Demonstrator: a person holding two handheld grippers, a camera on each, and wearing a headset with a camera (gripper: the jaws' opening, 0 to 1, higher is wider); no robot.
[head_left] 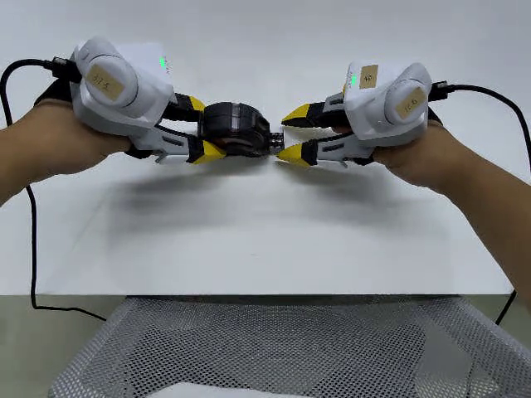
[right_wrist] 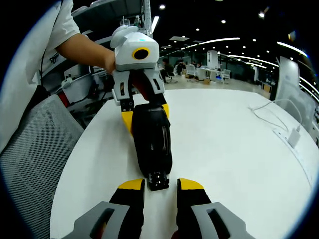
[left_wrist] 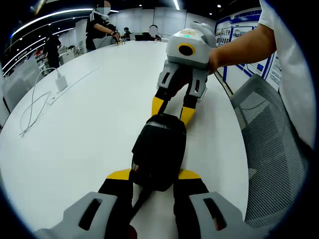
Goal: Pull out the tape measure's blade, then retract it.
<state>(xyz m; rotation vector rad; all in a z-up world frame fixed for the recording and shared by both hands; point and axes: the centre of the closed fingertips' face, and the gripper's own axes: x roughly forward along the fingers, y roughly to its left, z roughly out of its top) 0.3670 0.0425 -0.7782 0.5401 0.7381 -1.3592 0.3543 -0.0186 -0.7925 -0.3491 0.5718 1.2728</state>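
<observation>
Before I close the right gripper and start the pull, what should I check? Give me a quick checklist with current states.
1. Left gripper clamped on the tape measure: ok.
2. Blade hook sits between the right gripper jaws: ok.
3. Right jaws closed on the hook: not ok, gaps on both sides.
4. Blade fully inside the case: ok.
5. Hook height matches the jaw pads: cannot tell.

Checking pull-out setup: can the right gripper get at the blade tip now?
Probably yes. The blade tip sits between the right gripper's open jaws with nothing in the way, and the left gripper holds the tape measure by its case.
</observation>
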